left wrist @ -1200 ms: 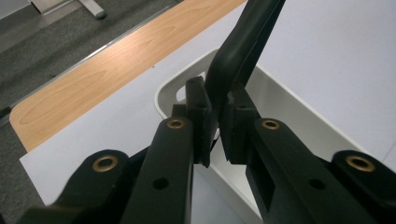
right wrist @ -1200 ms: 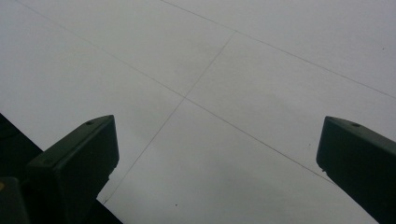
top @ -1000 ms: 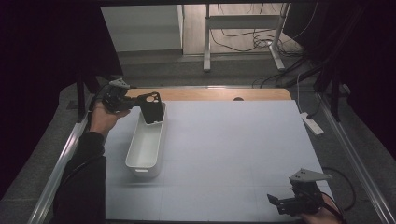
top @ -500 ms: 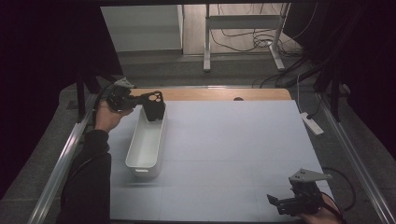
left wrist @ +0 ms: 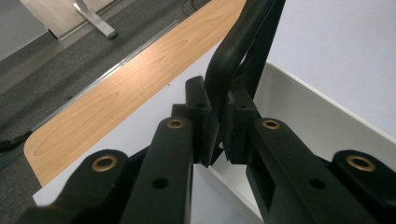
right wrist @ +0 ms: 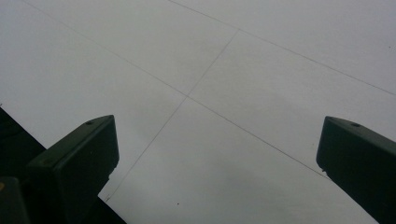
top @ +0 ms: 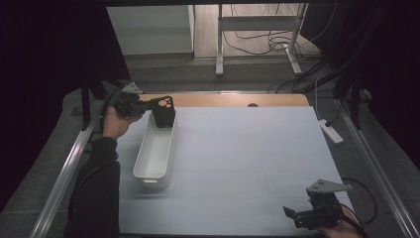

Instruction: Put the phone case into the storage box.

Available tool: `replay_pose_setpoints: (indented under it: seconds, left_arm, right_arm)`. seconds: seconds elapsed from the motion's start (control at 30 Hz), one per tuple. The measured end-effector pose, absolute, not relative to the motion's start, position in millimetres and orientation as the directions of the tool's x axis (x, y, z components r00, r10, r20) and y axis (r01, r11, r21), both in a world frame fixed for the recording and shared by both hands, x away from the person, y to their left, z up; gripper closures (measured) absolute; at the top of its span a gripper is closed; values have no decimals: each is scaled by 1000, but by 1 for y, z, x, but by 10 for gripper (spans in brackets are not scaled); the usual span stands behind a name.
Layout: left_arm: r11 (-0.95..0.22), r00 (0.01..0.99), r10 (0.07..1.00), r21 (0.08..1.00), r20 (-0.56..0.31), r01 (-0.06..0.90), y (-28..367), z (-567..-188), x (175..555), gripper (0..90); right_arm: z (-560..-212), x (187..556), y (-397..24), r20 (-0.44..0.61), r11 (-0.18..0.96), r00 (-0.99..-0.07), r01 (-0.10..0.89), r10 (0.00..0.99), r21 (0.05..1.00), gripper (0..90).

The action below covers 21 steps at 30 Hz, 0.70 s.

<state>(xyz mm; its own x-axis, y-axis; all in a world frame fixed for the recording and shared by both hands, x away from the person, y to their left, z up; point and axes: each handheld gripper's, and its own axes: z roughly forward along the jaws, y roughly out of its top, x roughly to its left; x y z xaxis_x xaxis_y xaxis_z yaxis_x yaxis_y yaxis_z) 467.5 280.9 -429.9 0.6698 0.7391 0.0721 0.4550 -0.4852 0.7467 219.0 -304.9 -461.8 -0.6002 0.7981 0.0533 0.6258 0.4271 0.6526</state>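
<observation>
At the near right corner of the table, the right gripper rests with its jaws spread wide, nothing between them. Farther off at the left, the left gripper has its jaws clenched on a black object held over the far end of the white bin.

A pale grey-blue mat marked with thin grid lines covers the table, leaving a light wooden strip bare along the far edge. A white power strip lies just off the mat's right edge. Beyond the table, a grey metal stand rises from a wooden floor amid loose black cables.
</observation>
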Motion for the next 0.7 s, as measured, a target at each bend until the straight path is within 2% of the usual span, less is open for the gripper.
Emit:
replay_pose_setpoints:
  seconds: [0.37, 0.43, 0.7]
  left_arm:
    - [-452, 631, 772, 761, 73, 465, 282, -436, 474, 780]
    - [-451, 623, 779, 758, 75, 472, 282, -437, 475, 726]
    - [-414, 594, 803, 765, 52, 493, 283, -443, 476, 654]
  right_arm:
    - [-462, 219, -305, 54, 428, -602, 625, 797, 653, 0]
    - [-462, 219, -304, 56, 428, -602, 627, 797, 651, 0]
    - [-462, 219, -305, 55, 429, -605, 623, 795, 654, 0]
